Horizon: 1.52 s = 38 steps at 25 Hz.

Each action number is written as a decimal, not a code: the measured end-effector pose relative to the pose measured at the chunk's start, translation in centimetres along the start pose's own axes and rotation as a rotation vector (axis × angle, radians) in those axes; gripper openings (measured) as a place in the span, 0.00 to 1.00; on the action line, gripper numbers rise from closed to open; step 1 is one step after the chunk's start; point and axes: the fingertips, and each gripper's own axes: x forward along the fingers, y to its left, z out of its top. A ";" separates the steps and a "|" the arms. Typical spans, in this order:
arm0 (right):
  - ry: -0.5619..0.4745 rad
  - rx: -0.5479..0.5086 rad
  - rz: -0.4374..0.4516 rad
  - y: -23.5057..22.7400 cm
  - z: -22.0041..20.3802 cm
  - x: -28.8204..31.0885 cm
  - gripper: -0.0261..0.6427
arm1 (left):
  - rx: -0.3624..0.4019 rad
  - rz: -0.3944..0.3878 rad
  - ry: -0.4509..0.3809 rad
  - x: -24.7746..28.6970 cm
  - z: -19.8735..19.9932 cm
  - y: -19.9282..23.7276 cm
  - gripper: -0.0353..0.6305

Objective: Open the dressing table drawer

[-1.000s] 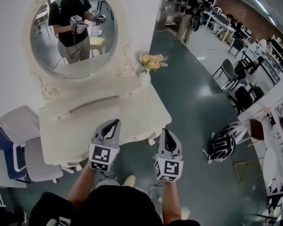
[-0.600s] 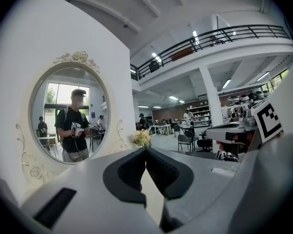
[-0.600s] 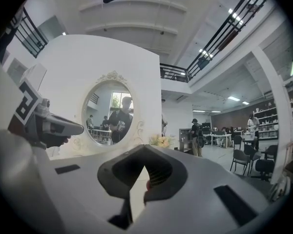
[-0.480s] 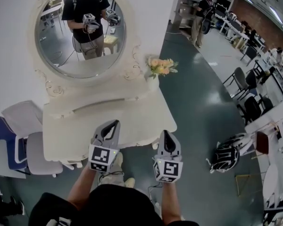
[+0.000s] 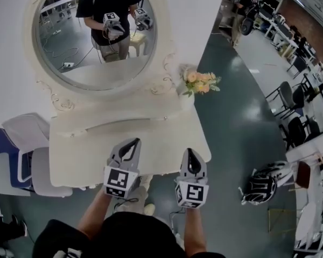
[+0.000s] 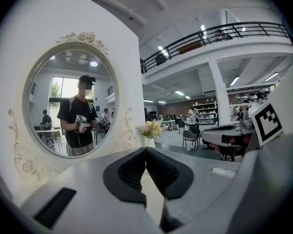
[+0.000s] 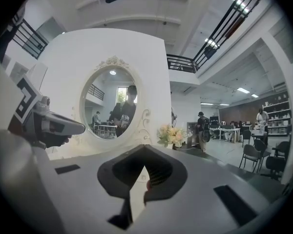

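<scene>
The white dressing table [image 5: 91, 157] stands against the wall under its oval mirror [image 5: 91, 42]. From above I see only its top and front edge; the drawer front is hidden. My left gripper [image 5: 132, 143] is shut and empty, its tip over the table's front edge. My right gripper [image 5: 190, 152] is also shut and empty, at the table's front right corner. In the left gripper view the left gripper [image 6: 146, 150] points at the mirror [image 6: 73, 106], jaws meeting at the tip. In the right gripper view the right gripper [image 7: 144, 149] points towards the flowers [image 7: 170, 134].
A vase of flowers [image 5: 200, 82] stands on the table's back right corner. Chairs [image 5: 21, 155] are pushed against the table's left side. A black-and-white bag [image 5: 261, 186] lies on the floor to the right. Office chairs [image 5: 290, 98] and a person [image 5: 246, 9] are farther off.
Both grippers and my head have moved forward towards the dressing table. The mirror and table sit larger and more squarely ahead. Both grippers stay shut.
</scene>
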 end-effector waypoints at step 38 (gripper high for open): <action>0.371 0.111 0.150 0.3 -19.1 21.5 0.12 | -0.168 -0.017 0.261 17.1 -14.6 6.5 0.06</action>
